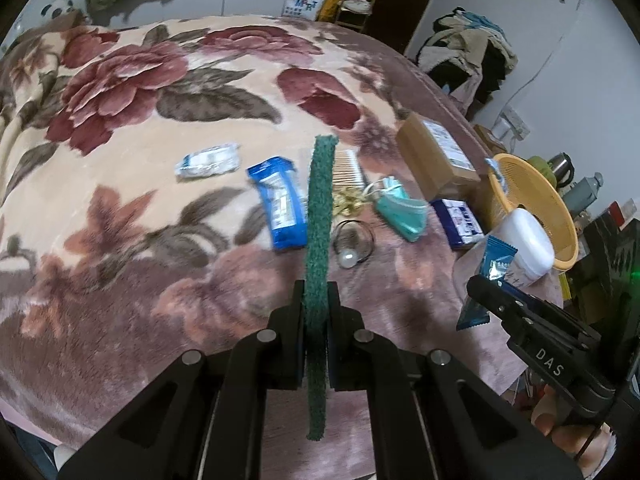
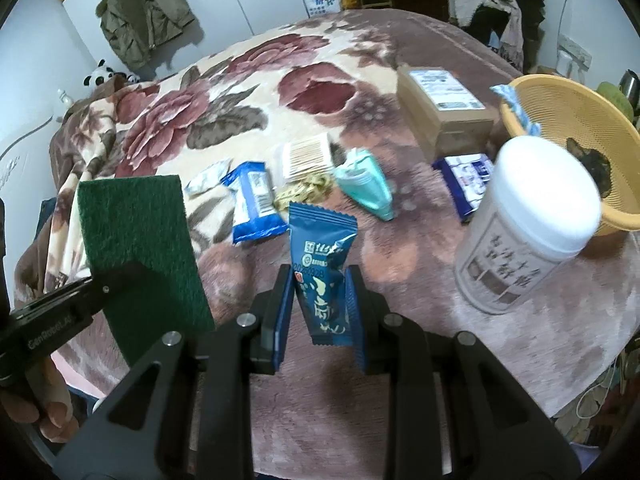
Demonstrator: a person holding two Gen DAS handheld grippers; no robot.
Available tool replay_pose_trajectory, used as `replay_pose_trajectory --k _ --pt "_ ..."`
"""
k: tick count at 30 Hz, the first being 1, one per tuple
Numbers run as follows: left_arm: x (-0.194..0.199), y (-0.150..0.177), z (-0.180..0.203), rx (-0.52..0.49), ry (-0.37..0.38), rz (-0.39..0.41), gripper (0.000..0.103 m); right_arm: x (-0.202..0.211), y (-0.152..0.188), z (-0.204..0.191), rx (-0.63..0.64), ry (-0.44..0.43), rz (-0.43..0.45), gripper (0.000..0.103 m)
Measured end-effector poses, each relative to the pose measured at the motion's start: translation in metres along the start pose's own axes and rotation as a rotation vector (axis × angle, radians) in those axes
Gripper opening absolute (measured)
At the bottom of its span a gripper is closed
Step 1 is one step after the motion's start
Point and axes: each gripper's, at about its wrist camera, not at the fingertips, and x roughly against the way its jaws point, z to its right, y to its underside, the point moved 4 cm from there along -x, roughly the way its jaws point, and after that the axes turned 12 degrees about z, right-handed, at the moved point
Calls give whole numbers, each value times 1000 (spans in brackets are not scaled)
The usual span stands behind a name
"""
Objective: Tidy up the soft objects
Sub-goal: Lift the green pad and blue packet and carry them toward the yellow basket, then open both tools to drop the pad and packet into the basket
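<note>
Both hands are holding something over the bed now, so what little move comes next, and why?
Probably carry the blue sachet in the right gripper toward the yellow basket and let go over it. Its jaws are shut on it, the basket sits open just beyond the white jar, and the left gripper holds the green scouring pad.

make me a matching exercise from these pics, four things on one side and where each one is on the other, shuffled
Things:
1. green scouring pad
2. small blue packet
3. white-lidded jar
4. teal face mask

Places:
A. lying on the floral blanket
B. in the left gripper
C. standing beside the yellow basket
D. in the right gripper

Pairs: 1-B, 2-D, 3-C, 4-A
</note>
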Motion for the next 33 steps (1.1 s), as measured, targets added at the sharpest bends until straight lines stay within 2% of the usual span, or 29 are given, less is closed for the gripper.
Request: replay_pose_trajectory --k 14,23,33 --pt "-2 -47 92 -81 90 43 6 37 -51 61 -62 45 98 26" --pt "-5 -81 164 -128 176 64 6 57 -82 109 -96 100 159 26" --pt "-34 -115 261 -179 330 61 6 69 -107 183 -162 175 204 26"
